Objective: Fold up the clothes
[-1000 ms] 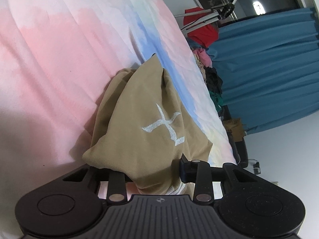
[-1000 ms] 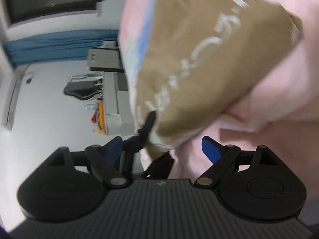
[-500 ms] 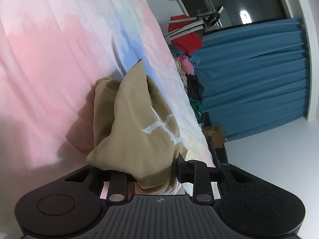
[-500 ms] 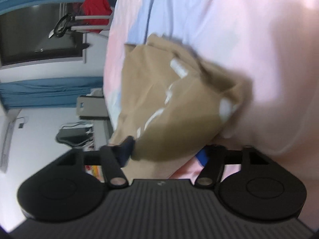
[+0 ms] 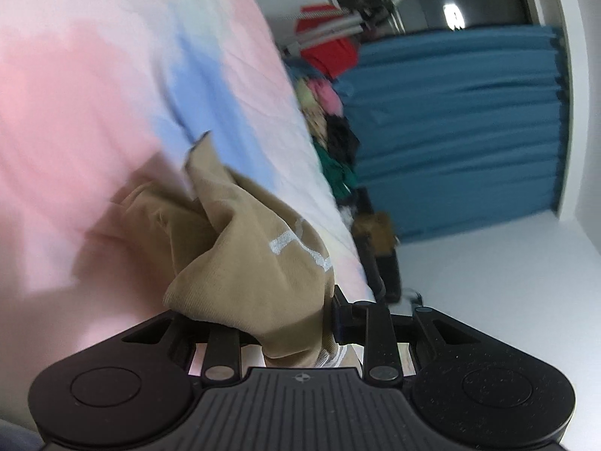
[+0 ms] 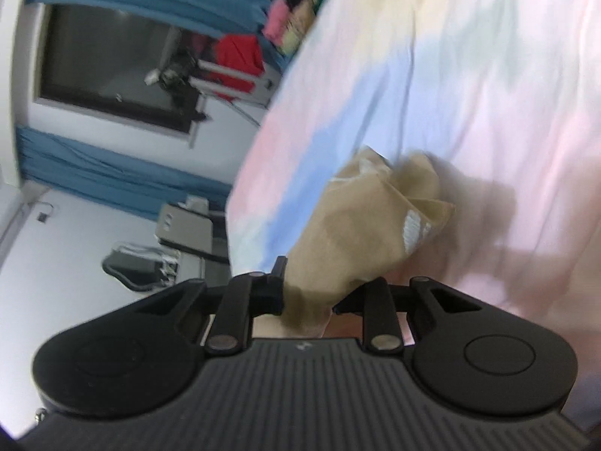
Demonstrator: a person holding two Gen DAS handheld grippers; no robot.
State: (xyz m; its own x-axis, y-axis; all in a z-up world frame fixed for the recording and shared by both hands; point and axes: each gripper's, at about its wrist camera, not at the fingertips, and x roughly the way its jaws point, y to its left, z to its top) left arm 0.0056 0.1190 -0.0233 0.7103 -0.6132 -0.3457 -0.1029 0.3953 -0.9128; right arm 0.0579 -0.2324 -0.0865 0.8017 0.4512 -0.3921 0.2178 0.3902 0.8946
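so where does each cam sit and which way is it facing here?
Left wrist: on the left gripper, looking along its fingers over the tan garment clamped there, across the pastel bedsheet to the blue curtain; only the gripper shows.
Right wrist: on the right gripper, its jaws just closed on the same garment, facing the bedsheet and a dark window; only the gripper shows.
Shared: garment, bedsheet, curtain, red cloth on a rack.

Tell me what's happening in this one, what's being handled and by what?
A person is working a tan garment with two handheld grippers over a bed covered in a pastel sheet. The left gripper is clamped on one bunch of the fabric. The right gripper has just been closing and now pinches another bunch. The garment hangs crumpled between them, not yet folded.
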